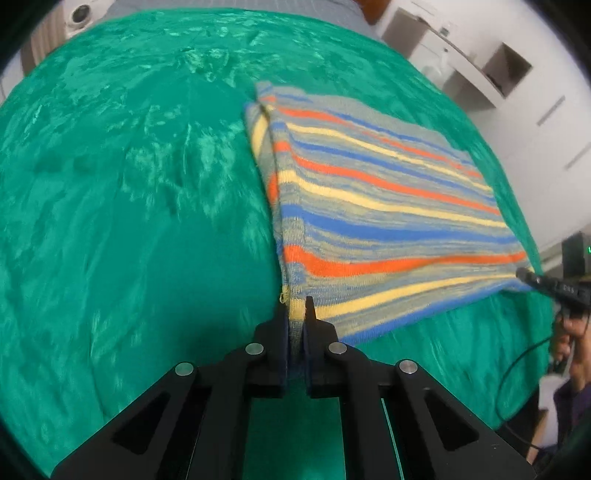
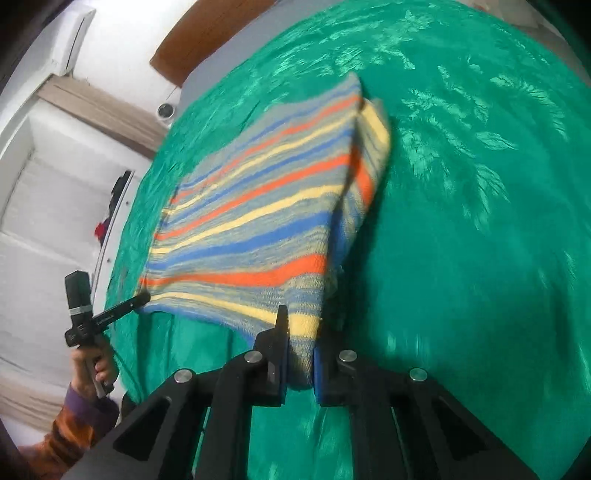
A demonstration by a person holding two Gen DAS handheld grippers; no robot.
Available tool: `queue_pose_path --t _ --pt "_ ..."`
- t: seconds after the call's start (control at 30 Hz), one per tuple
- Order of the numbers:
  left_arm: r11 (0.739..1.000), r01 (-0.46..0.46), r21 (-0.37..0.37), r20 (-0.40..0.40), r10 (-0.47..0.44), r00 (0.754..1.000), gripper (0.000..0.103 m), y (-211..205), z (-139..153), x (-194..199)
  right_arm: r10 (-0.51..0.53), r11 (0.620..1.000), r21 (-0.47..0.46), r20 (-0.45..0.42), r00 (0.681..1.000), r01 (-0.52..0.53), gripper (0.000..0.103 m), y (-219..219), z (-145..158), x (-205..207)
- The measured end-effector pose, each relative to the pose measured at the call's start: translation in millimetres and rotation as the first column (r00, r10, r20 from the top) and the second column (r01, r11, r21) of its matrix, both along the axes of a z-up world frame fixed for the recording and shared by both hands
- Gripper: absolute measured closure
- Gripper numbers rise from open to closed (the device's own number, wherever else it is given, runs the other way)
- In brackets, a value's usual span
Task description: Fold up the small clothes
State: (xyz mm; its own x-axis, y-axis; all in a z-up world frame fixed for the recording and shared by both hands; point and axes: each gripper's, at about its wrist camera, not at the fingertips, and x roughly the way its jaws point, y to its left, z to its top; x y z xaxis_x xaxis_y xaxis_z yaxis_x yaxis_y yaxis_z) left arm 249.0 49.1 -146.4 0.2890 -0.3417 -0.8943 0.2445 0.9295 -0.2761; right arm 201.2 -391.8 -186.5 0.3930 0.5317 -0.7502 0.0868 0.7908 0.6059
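Observation:
A striped knit garment in grey, orange, yellow and blue lies folded on a green cover. Its near edge is raised between my two grippers. My left gripper is shut on the near left corner, and the fabric fills the gap between its pads. In the right wrist view the same garment runs up and to the left, and my right gripper is shut on its near right corner. Each gripper shows in the other's view, pinching the far corner: the right gripper and the left gripper.
The green cover spreads wide on both sides of the garment. White cabinets stand beyond its right edge. A small white device sits at the far corner. A person's hand and an orange and purple sleeve hold the left tool.

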Motion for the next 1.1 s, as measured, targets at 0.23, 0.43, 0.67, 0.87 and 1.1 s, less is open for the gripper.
queue_pose_path --t 0.23,0.43,0.67,0.87,1.1 --pt "0.999 -0.038 -0.021 -0.022 0.037 0.999 0.095 0 -24 -29 0.006 1.000 -0.006 -0.065 0.998 -0.006 0.093 -10 -34 -17" --pt "0.980 -0.177 0.094 0.126 0.164 0.978 0.027 1 5 -54 -0.015 0.992 -0.125 0.047 0.999 0.021 0.051 0 -11 -27" --pt "0.947 -0.281 0.158 0.222 0.244 0.944 0.024 16 21 -87 -0.072 0.946 -0.298 0.194 0.978 0.129 0.038 9 12 -80" --pt "0.904 -0.384 0.187 0.281 0.325 0.903 0.012 27 7 -111 -0.132 0.918 -0.327 0.276 0.952 0.222 0.037 20 8 -121" --pt "0.887 -0.429 0.169 0.336 0.357 0.872 0.006 31 -38 -134 -0.146 0.882 -0.375 0.353 0.924 0.283 0.032 47 -9 -151"
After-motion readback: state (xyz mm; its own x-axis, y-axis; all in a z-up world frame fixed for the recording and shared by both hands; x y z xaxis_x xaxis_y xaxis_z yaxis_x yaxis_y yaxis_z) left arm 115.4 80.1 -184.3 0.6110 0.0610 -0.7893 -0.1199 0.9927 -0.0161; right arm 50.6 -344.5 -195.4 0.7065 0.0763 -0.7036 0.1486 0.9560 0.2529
